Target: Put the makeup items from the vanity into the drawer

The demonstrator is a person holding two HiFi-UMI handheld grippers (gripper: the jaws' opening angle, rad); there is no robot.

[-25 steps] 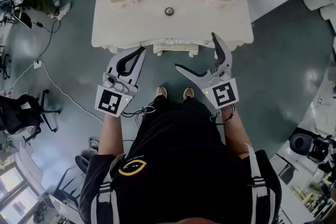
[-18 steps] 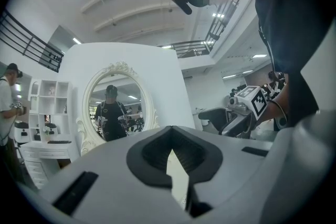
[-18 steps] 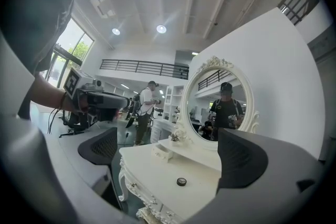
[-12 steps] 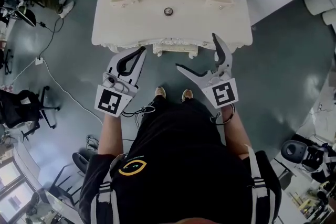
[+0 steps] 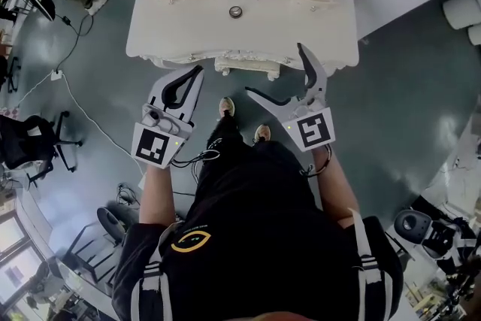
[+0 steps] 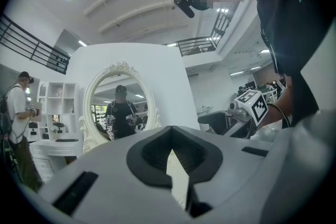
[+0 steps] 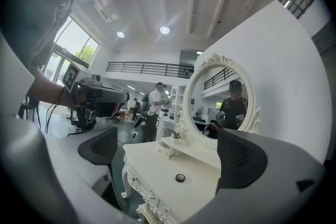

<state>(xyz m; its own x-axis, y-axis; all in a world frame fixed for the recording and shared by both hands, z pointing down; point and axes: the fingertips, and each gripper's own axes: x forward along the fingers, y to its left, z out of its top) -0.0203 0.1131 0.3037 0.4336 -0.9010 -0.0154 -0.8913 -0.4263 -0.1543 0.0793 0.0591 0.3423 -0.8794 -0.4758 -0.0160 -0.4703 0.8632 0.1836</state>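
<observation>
Meanwhile one foot stepped forward; left gripper pressed together, right gripper spread.

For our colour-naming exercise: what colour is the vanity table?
The vanity table is cream white all over, seen best in the head view.

Cream-white surface w/ curly carved trim. Small round makeup item, dark w/ shiny rim. Left gripper & right gripper both light grey, w/ black pads inside. Black-&-white square pattern on each cube. Dark blue-green floor. Black shirt w/ yellow logo, white stripes on sleeves.
</observation>
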